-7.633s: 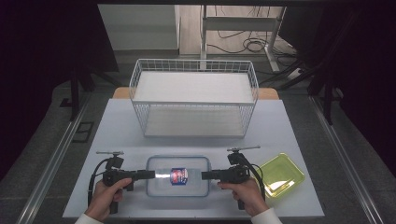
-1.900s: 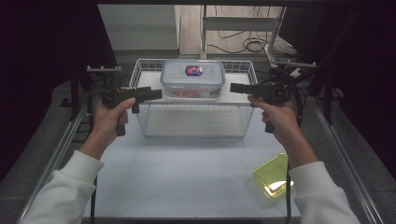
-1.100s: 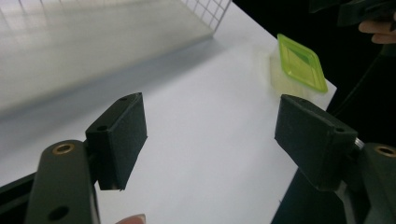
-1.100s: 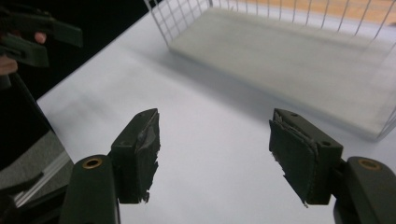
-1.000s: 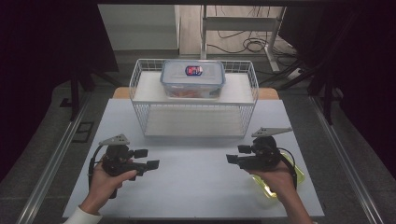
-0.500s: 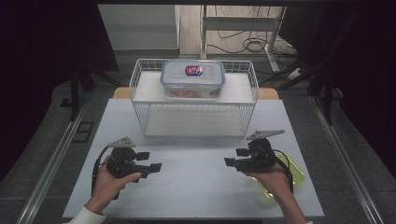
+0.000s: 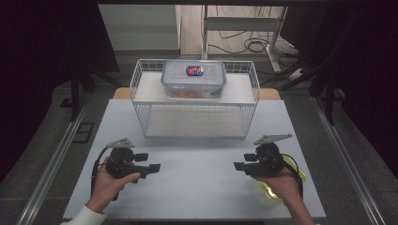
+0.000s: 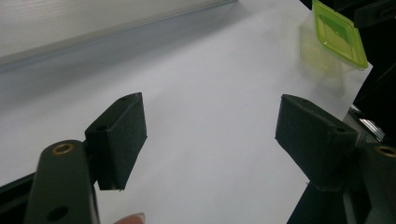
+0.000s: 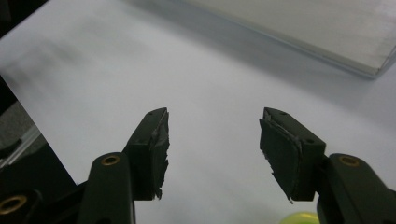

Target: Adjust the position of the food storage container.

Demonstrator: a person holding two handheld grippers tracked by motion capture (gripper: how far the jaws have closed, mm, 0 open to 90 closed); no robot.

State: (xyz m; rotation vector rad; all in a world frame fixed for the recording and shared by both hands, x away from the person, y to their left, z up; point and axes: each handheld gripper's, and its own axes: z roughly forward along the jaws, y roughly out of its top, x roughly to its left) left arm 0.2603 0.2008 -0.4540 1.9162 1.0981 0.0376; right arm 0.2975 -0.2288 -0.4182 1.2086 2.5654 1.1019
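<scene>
Our left gripper [image 8: 210,140] holds its jaws spread on nothing; our right gripper [image 9: 212,149], also gripping nothing, has just been narrowing its jaws. Both hover over the near white desk [image 7: 197,183]. The clear lidded plastic box [image 7: 193,78] sits far off atop the white wire rack [image 7: 197,112].

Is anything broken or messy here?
Yes: the pads on the right gripper look torn, with ragged edges. Nothing is spilled; the food box sits straight on the wire rack.
</scene>
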